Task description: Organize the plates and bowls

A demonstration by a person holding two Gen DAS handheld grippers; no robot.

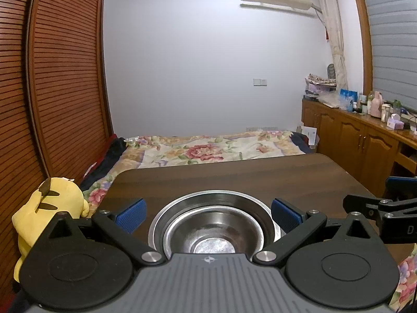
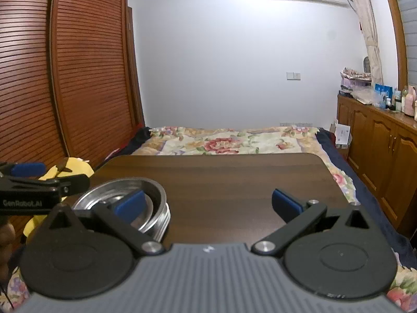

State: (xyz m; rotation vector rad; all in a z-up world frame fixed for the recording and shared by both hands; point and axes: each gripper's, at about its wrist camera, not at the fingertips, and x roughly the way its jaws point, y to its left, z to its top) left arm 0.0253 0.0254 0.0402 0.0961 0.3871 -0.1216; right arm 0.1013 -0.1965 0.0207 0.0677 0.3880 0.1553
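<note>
Looking along the left gripper (image 1: 208, 212), jaws spread wide, nothing between the blue pads (image 1: 131, 211). Steel bowls (image 1: 215, 224) nested in a stack sit on the dark wood worktop (image 1: 234, 174), near edge, centred between the open fingers and not touched by them. Yellow plush toy (image 1: 49, 214) left of the worktop, floral bed (image 1: 208, 148) behind. Right gripper's side (image 1: 385, 214) shows at the right edge.

Right wrist view: right gripper (image 2: 208, 203) also wide apart, empty, over bare worktop (image 2: 234, 177). Bowl stack (image 2: 125, 203) sits at the worktop's near-left corner, partly behind the left blue pad (image 2: 129, 206); contact cannot be told. Left gripper (image 2: 39, 182) pokes in from the left edge, above the stack.
</note>
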